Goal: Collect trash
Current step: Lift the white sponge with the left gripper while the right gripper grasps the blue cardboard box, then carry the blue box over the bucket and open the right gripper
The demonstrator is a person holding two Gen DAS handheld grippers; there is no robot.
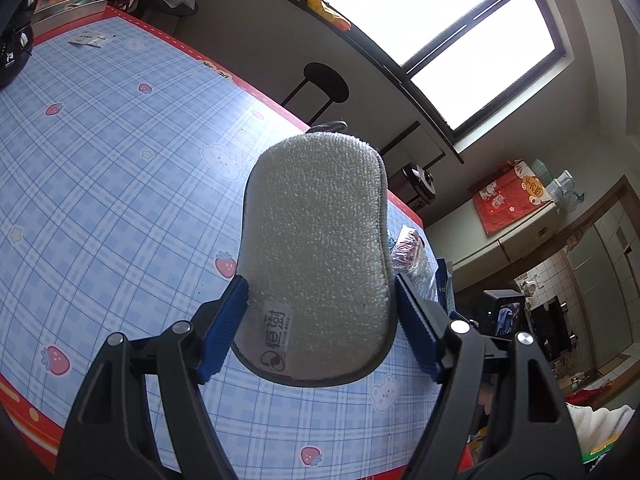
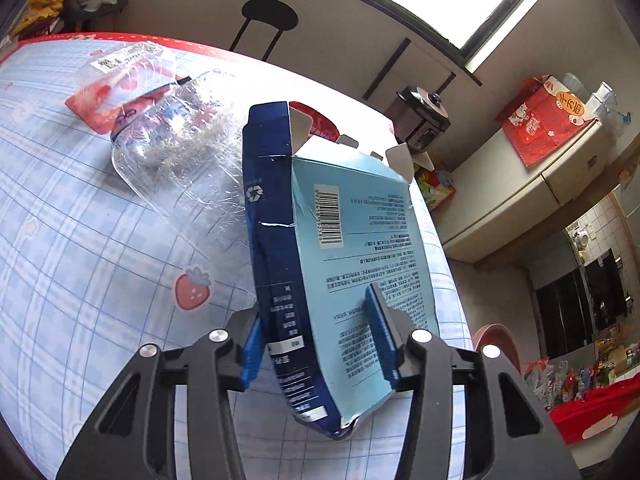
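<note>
My left gripper (image 1: 320, 320) clamps a grey scouring pad (image 1: 316, 248) above the desk (image 1: 100, 180); wide bare cloth lies to its left, the red edge just beyond. My right gripper (image 2: 316, 336) pinches a blue carton (image 2: 352, 240) near the desk's far corner. A clear plastic tray (image 2: 176, 148) lies beside it, partly hidden behind the carton.

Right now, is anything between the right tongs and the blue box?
No. The right tongs are already shut on the blue box, pads against both faces. The clear plastic container lies beyond it on the table.
</note>
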